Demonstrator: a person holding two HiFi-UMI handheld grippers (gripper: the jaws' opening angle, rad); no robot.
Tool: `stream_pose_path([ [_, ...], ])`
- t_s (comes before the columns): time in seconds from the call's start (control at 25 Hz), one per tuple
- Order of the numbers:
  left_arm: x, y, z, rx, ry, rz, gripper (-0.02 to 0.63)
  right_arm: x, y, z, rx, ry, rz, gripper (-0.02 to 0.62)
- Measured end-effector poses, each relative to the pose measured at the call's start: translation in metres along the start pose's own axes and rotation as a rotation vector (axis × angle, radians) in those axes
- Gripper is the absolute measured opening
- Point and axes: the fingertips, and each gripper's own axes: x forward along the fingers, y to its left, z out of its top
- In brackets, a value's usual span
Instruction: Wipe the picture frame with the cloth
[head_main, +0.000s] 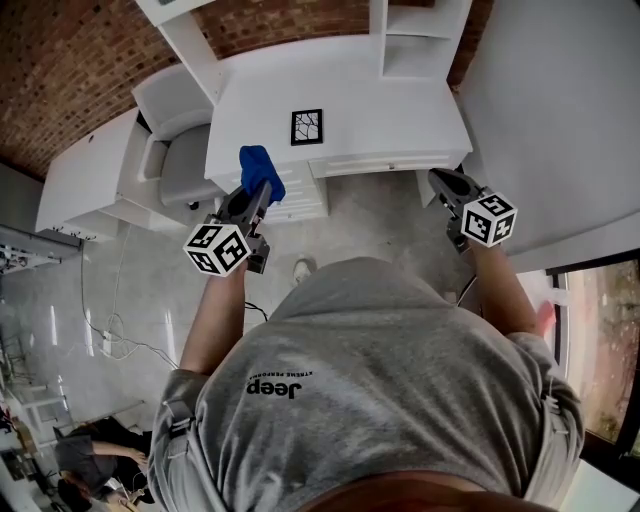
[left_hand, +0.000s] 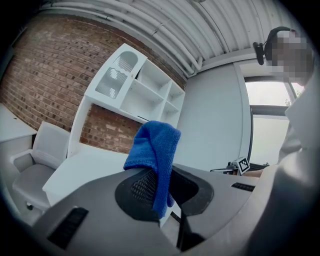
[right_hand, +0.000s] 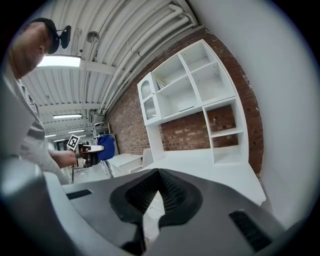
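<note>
left gripper (head_main: 250, 198): fingers clamped on the blue cloth (head_main: 261, 171), most of it bunched loose above the tips. right gripper (head_main: 445, 182): fingers shut together, nothing held. picture frame (head_main: 307, 127) lies flat on the table (head_main: 400, 115), well ahead of both grippers, untouched.

step in hand, as judged: bring cloth to frame. come in over the near table edge, lay the loose cloth flat on the frame's face, keep hard tips off it. right gripper could pin 1 frame edge against sliding.

open table all round the frame. shelf upright (head_main: 380, 40) behind it to the right, chair (head_main: 185, 165) to the left.
</note>
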Motion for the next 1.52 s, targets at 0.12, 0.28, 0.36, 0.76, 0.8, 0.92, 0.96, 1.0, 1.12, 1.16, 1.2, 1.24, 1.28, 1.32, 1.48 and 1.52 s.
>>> stream_pose_path([
  [0.12, 0.013, 0.034, 0.008, 0.003, -0.002, -0.03, 0.055, 0.028, 0.0, 0.008, -0.007, 0.003, -0.031, 0.015],
  [0.28, 0.03, 0.089, 0.033, 0.012, 0.004, -0.073, 0.055, 0.079, 0.007, 0.03, -0.006, -0.009, -0.071, 0.015],
  [0.36, 0.037, 0.117, 0.049, 0.016, 0.009, -0.096, 0.055, 0.107, 0.015, 0.041, -0.011, -0.012, -0.084, 0.015],
  [0.76, 0.061, 0.239, 0.092, 0.003, 0.028, -0.153, 0.055, 0.217, 0.025, 0.073, 0.005, -0.001, -0.158, 0.015],
  [0.8, 0.063, 0.248, 0.093, -0.003, 0.031, -0.154, 0.055, 0.225, 0.025, 0.074, 0.007, 0.004, -0.163, 0.015],
  [0.92, 0.071, 0.27, 0.093, -0.022, 0.033, -0.155, 0.055, 0.246, 0.021, 0.075, 0.004, 0.029, -0.166, 0.015],
  [0.96, 0.074, 0.277, 0.093, -0.029, 0.034, -0.153, 0.055, 0.253, 0.019, 0.076, 0.003, 0.038, -0.164, 0.015],
  [1.0, 0.078, 0.282, 0.093, -0.036, 0.034, -0.151, 0.055, 0.259, 0.016, 0.076, 0.003, 0.047, -0.163, 0.015],
  [1.12, 0.09, 0.295, 0.089, -0.049, 0.038, -0.14, 0.055, 0.276, 0.002, 0.077, 0.004, 0.064, -0.152, 0.015],
  [1.16, 0.094, 0.297, 0.087, -0.052, 0.039, -0.133, 0.055, 0.281, -0.003, 0.077, 0.004, 0.066, -0.148, 0.015],
  [1.2, 0.098, 0.299, 0.086, -0.055, 0.042, -0.126, 0.055, 0.285, -0.009, 0.077, 0.005, 0.067, -0.141, 0.015],
  [1.24, 0.101, 0.301, 0.084, -0.057, 0.045, -0.117, 0.055, 0.289, -0.014, 0.078, 0.005, 0.068, -0.133, 0.015],
  [1.28, 0.105, 0.301, 0.082, -0.057, 0.048, -0.108, 0.055, 0.293, -0.02, 0.078, 0.005, 0.068, -0.122, 0.015],
  [1.32, 0.109, 0.301, 0.08, -0.056, 0.051, -0.098, 0.055, 0.297, -0.026, 0.078, 0.004, 0.068, -0.108, 0.015],
  [1.48, 0.135, 0.295, 0.074, -0.041, 0.056, -0.048, 0.055, 0.314, -0.065, 0.077, 0.006, 0.062, -0.046, 0.015],
  [1.52, 0.143, 0.293, 0.074, -0.036, 0.057, -0.032, 0.055, 0.319, -0.075, 0.079, 0.007, 0.06, -0.027, 0.015],
])
